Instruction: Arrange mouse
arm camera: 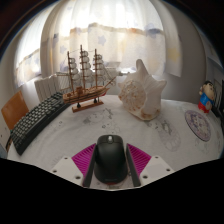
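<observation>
**Mouse between fingers, placement step pending**

White table (75, 135) across whole view, marble-look top. Curtained window at 12, bright, well beyond everything.

Model ship (84, 78) at approx 11, upright on wooden stand, masts tall vs. the curtain. Large conch shell (143, 92) at approx 1, just right of ship, apart from it. Black keyboard (36, 120) at 9–10, angled along table's left side, w/ a brown flat item at its far end, too small to identify. Round disc w/ dark print (198, 125) at 3, lying flat. Small red/blue figure (207, 96) at 2–3, near table's edge, details unclear.

Black mouse (111, 160) at 6, nearest thing, sitting between the two pink pads (84, 159). Gripper (111, 166) fingers flank it on both sides; pads close against its flanks, but firm clamp vs. mere bracketing: cannot tell. Lifted or resting on table: also unclear, underside hidden.

Judgement: mid-task, carry/position step — mouse at the fingers, not yet set at a final spot. Likely target: bare patch right of keyboard, approx 9–10 from mouse. Next move calls for: keep mouse level, swing left toward keyboard w/o clipping ship stand, line mouse's long axis w/ keyboard's short edge, lower flat, then spread fingers & back straight out.
</observation>
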{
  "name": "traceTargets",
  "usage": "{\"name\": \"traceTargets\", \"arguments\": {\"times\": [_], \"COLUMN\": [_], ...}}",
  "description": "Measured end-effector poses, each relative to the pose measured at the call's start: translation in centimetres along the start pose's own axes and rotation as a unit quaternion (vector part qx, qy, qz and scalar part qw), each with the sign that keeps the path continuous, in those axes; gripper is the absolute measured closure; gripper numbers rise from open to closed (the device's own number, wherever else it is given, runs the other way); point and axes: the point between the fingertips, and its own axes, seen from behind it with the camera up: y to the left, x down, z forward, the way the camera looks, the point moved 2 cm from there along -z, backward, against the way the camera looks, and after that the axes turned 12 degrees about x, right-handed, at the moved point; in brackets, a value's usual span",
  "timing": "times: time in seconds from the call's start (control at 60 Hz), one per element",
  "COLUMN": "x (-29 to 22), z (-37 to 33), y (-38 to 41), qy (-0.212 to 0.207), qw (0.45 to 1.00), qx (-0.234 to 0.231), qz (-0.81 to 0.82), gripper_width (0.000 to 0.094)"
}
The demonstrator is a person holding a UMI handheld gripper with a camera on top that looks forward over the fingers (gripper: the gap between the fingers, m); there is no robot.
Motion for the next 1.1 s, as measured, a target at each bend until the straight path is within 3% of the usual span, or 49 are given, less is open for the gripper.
{"name": "traceTargets", "arguments": {"times": [0.017, 0.167, 0.283, 0.45, 0.65, 0.833, 1.1], "x": [0.0, -0.6, -3.7, -13.9, -21.3, -17.1, -5.7], "z": [0.0, -0.1, -2.0, -6.9, -4.1, 4.9, 13.6], "y": [0.1, 0.2, -0.7, -6.6, -21.8, -35.7, -42.8], "qy": [-0.001, -0.002, -0.006, -0.056, -0.078, -0.041, 0.028], "qw": [1.0, 0.999, 0.999, 0.997, 0.996, 0.994, 0.992], "qx": [-0.003, 0.002, -0.021, -0.044, 0.01, 0.09, 0.113], "qz": [-0.003, -0.034, -0.03, -0.005, 0.03, 0.04, 0.055], "gripper_width": [0.044, 0.0511, 0.0517, 0.0517, 0.0519, 0.0518, 0.0491]}}
